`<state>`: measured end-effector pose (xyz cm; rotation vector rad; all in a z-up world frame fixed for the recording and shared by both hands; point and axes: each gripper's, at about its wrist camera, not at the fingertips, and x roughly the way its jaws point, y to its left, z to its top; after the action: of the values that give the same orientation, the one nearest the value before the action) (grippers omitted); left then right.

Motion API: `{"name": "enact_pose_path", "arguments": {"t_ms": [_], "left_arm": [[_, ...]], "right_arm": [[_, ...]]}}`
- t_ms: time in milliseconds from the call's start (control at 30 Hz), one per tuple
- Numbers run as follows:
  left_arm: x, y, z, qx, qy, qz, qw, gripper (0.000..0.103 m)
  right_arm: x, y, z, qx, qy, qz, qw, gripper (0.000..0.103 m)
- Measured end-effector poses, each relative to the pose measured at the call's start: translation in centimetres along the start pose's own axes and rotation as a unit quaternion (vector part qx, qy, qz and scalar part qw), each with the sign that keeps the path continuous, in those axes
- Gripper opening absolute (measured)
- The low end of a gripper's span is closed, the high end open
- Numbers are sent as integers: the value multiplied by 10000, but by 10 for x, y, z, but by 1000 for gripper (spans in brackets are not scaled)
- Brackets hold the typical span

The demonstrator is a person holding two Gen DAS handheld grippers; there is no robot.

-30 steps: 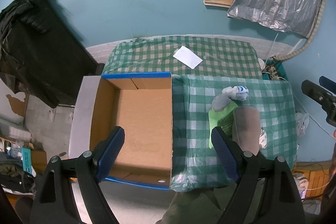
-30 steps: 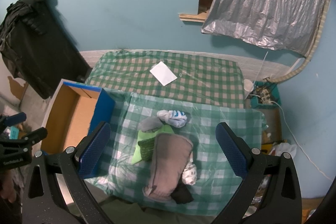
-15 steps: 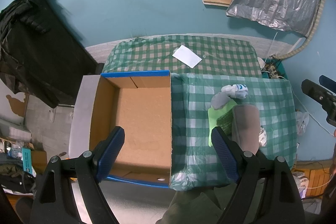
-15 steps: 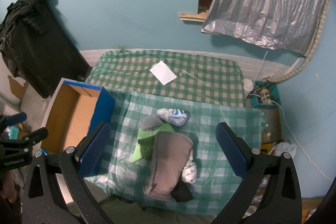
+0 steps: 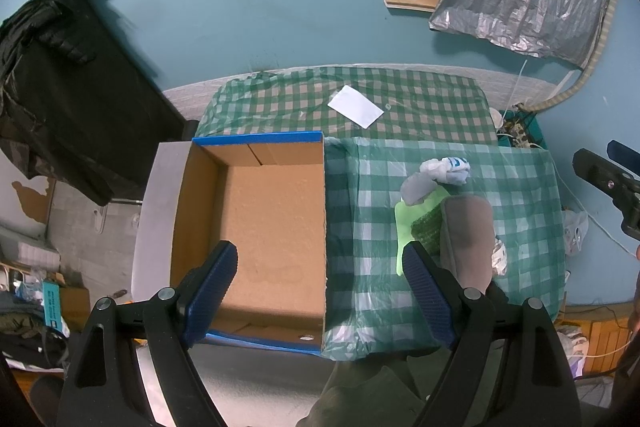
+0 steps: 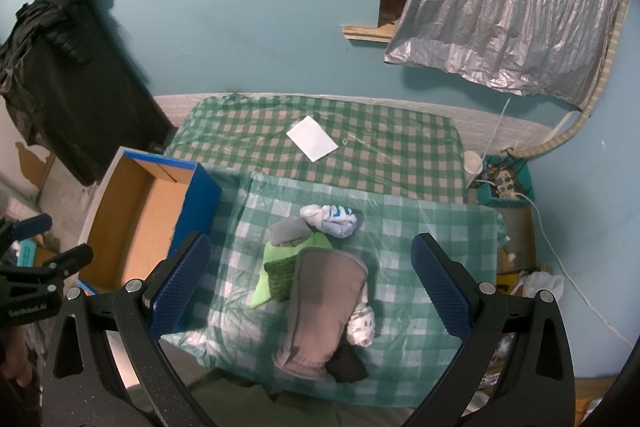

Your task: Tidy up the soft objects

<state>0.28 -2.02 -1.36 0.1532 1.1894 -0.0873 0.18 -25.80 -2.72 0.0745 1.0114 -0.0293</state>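
- I see a cardboard box (image 5: 276, 219) with blue outer sides, open on top, its brown floor bare, sitting just left of the checkered table (image 6: 440, 227).
- On the table I see a pile of soft items bunched together and touching.
- A grey folded cloth (image 6: 324, 307) lies on top, long side running toward me.
- A dark green knitted piece (image 6: 282, 273) sits on a light green cloth (image 6: 264, 287), both partly under the grey one.
- A small grey sock (image 6: 288, 231) lies at the far side, beside a balled white sock with blue stripes (image 6: 332, 221).
- A white patterned sock (image 6: 362, 325) and a black item (image 6: 348, 367) peek out at the near right.
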Motion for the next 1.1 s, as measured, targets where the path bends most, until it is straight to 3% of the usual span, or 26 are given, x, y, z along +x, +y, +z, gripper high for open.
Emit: {"name": "enact_pose_path", "arguments": {"t_ms": [800, 1100], "left_arm": [[-3, -1, -6, -6, 59, -56, 10000, 86], [4, -9, -4, 181, 189, -154, 9995, 86]], "right_arm": [[9, -1, -2, 30, 16, -12, 10000, 100], [-4, -9, -19, 118, 104, -48, 9999, 100]]}}
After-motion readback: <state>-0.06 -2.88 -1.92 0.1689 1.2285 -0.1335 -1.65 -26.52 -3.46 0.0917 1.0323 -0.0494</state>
